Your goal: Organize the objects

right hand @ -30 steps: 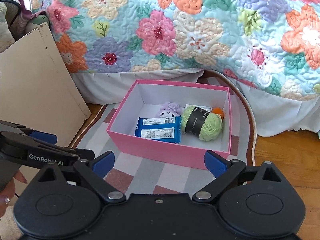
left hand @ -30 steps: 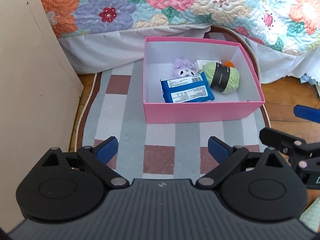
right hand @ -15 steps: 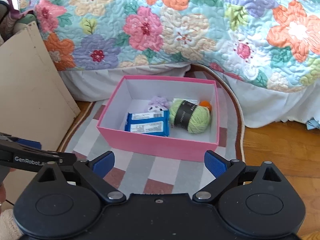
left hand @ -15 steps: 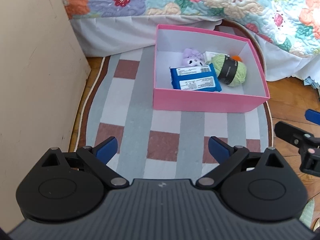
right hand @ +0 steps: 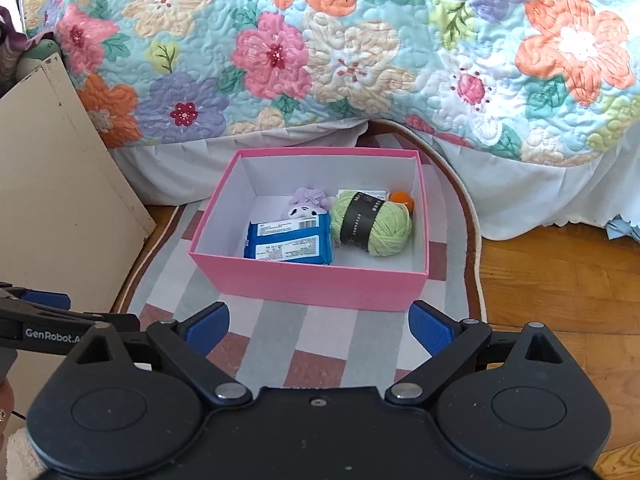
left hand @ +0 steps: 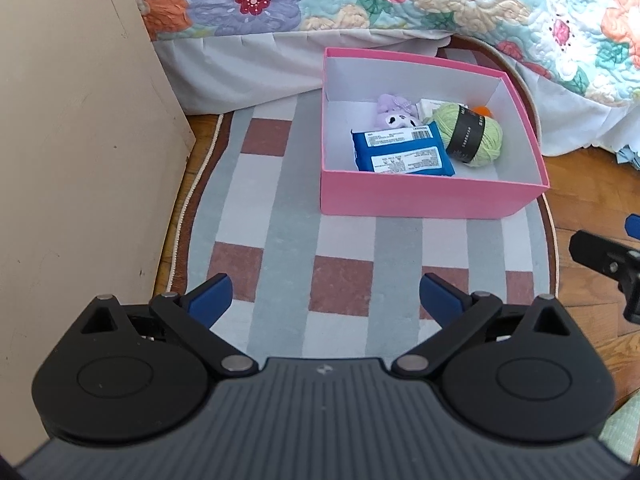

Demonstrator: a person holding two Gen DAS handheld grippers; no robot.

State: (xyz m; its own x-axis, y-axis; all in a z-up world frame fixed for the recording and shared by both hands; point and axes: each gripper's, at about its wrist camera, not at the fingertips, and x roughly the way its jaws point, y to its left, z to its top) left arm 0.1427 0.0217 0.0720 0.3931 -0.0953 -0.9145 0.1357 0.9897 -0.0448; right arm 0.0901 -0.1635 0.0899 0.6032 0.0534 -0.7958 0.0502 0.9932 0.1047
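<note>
Half hidden behind green yarn (right hand: 374, 222): white carton, orange ball (right hand: 401, 199); both hand-held grippers (left hand: 324, 294) (right hand: 319, 326) released, empty; farther back from pink box (right hand: 320, 282) than before.

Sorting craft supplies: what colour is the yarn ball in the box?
Light green yarn ball with a black band, clearest in the right wrist view.

White box (left hand: 431, 107) and orange ball (right hand: 401, 199) mostly hidden behind green yarn (right hand: 376, 224) — print unreadable.
</note>
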